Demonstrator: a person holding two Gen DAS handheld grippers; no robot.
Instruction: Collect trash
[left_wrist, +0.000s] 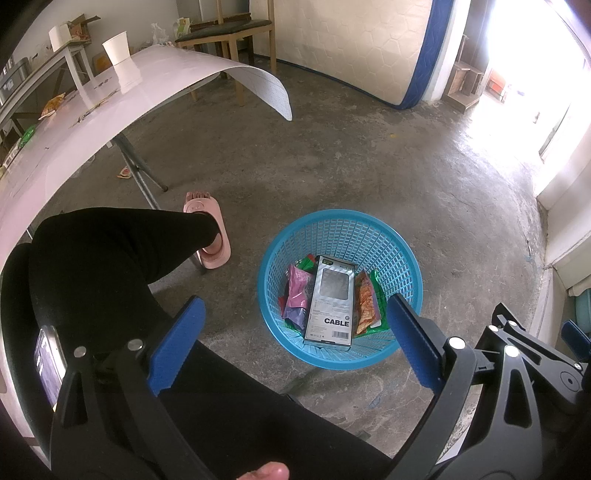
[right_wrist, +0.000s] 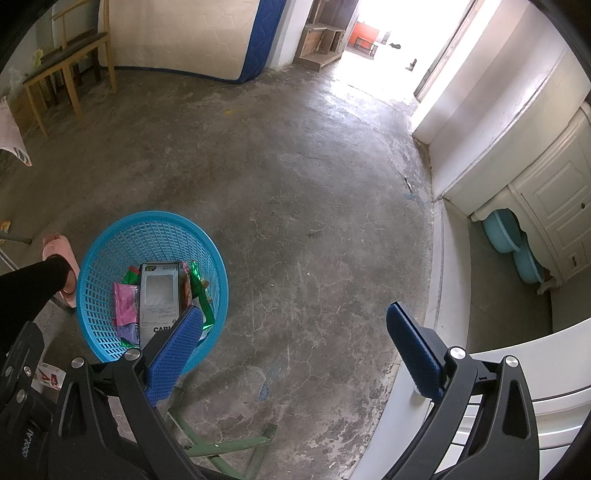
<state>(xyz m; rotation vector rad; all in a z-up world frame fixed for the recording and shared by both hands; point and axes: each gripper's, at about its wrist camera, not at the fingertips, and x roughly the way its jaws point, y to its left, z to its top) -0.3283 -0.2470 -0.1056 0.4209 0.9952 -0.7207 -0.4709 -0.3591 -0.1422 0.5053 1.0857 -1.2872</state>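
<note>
both tongs are hanging over the floor w/ jaws wide, nothing held: left gripper (left_wrist: 295, 332) above blue basket (left_wrist: 402, 254), right gripper (right_wrist: 291, 332) beside it. cable box (left_wrist: 328, 302) is lying inside atop wrappers (left_wrist: 299, 291); more trash is sitting on table (left_wrist: 110, 110).

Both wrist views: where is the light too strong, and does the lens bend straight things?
Left wrist view: the doorway is blown out to white, and the table edge bows into a curve. Right wrist view: the doorway is also washed out, with glare on the floor; the blue basket and its contents stay sharp.
</note>
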